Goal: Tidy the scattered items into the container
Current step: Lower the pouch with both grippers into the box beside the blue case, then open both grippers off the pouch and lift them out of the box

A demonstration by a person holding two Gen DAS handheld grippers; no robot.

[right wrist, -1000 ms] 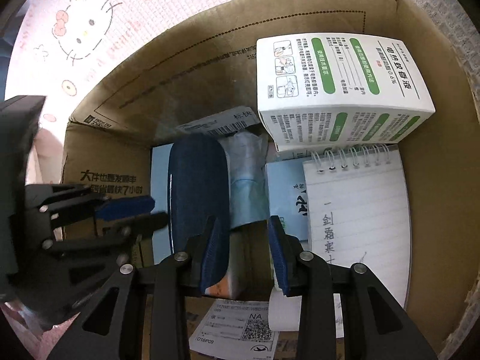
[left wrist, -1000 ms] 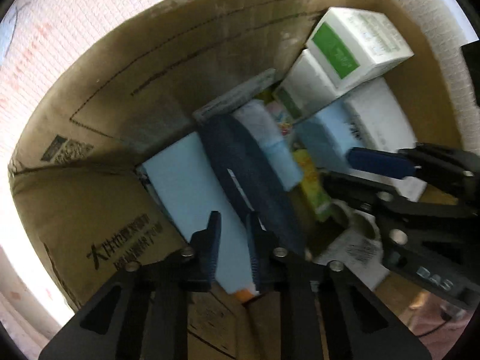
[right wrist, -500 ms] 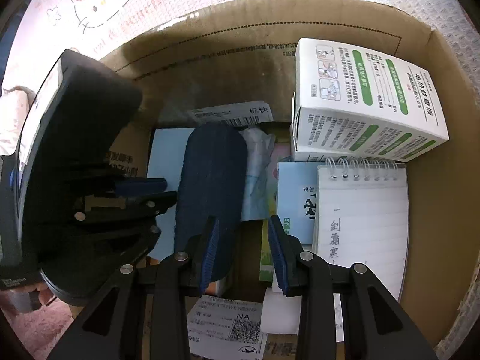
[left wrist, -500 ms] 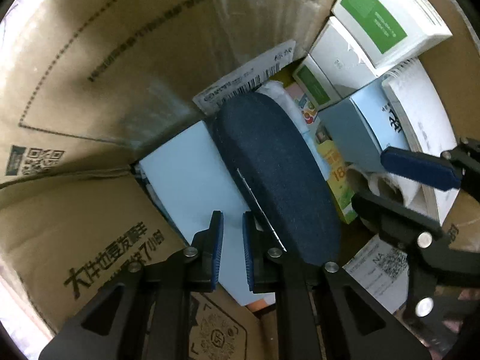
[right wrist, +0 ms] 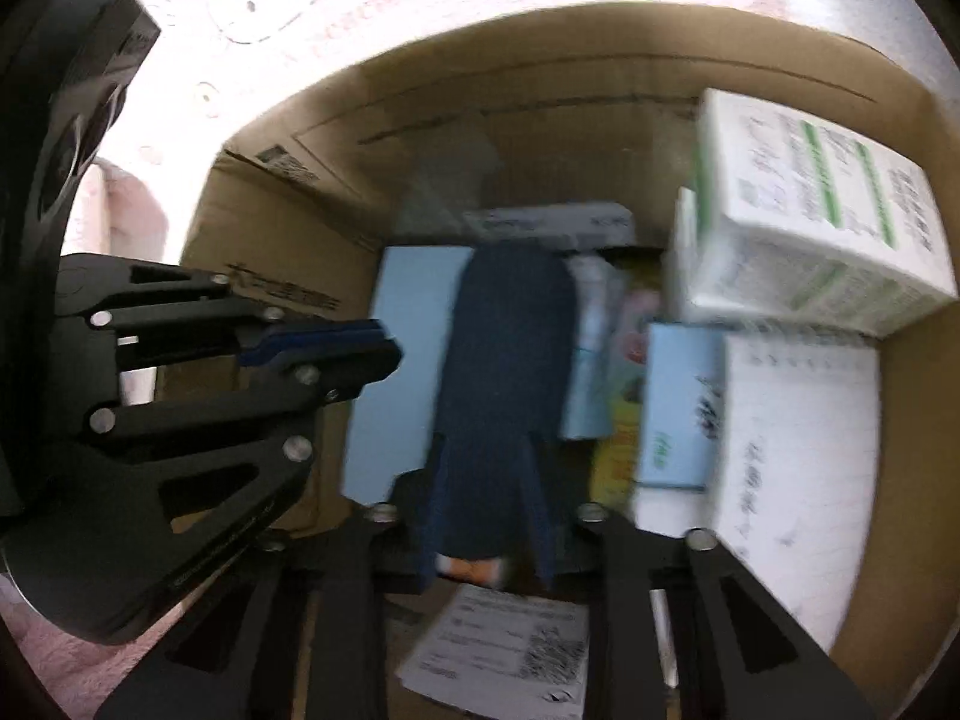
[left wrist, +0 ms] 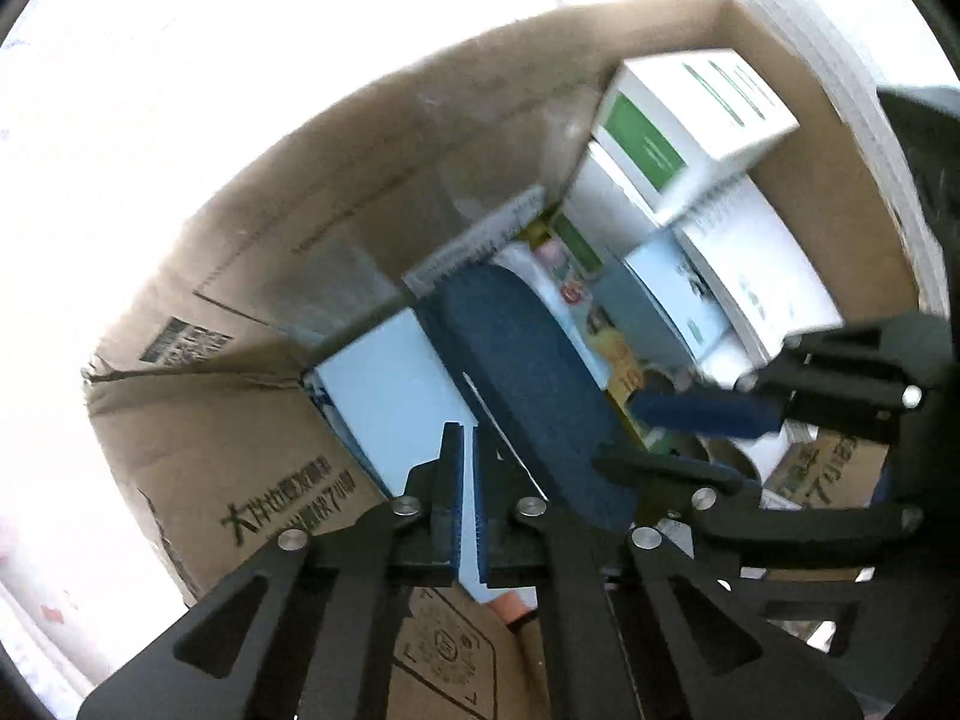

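Left wrist view: open brown cardboard box [left wrist: 240,450] already well filled. Dark navy oval fabric case [left wrist: 522,372] lying on the box floor, near the left wall, just beside a flat light-blue carton [left wrist: 384,396]. Left gripper [left wrist: 468,438] clenched on nothing, poised above that carton. Right gripper [left wrist: 624,438] reaching in from the right, jaws closing, a gap showing between them near the case's near end.

Right wrist view: much blur. Right gripper [right wrist: 483,450] pointing down over the navy case [right wrist: 510,348], whose near end shows between the fingers; cannot tell whether the pads touch it. Left gripper [right wrist: 390,348] just beside, at the left wall.

Risks, as judged: two grippers crowded into one corner, so likely to knock together. Could pinch only the case's edge and let it slip. Might also jolt the white-and-green carton [right wrist: 810,210] stacked tilted at the far right corner onto the spiral notepad [right wrist: 798,450].
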